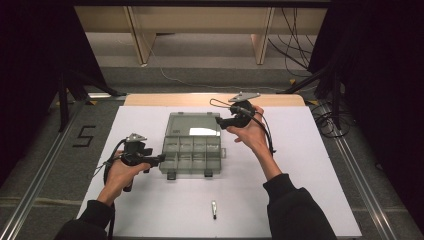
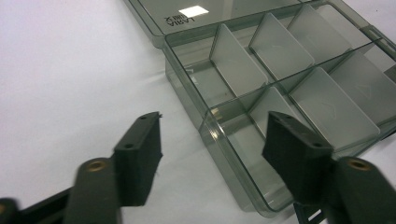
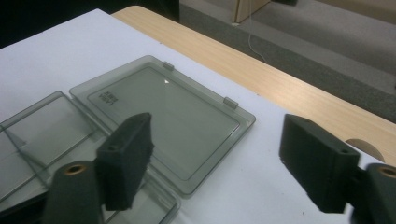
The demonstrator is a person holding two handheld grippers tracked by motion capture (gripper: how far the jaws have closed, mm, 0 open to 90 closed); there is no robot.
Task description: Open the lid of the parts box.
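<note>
Pen [image 1: 214, 209] lies lengthwise toward the open organizer box [image 1: 192, 145].

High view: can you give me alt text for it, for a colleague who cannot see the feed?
A clear compartment box lies open on a white table, its lid folded flat away from the person. The open left gripper sits at the box's left edge, the right gripper above the lid's right corner. A small pen-like tool lies nearer the person.

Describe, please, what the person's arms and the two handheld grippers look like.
Both arms wear dark long sleeves. The left gripper and right gripper are black, each topped by a grey three-cornered plate and trailing a black cable. Their jaws are blocky matte black pads on arms with brass-coloured pivot bushings.
</note>
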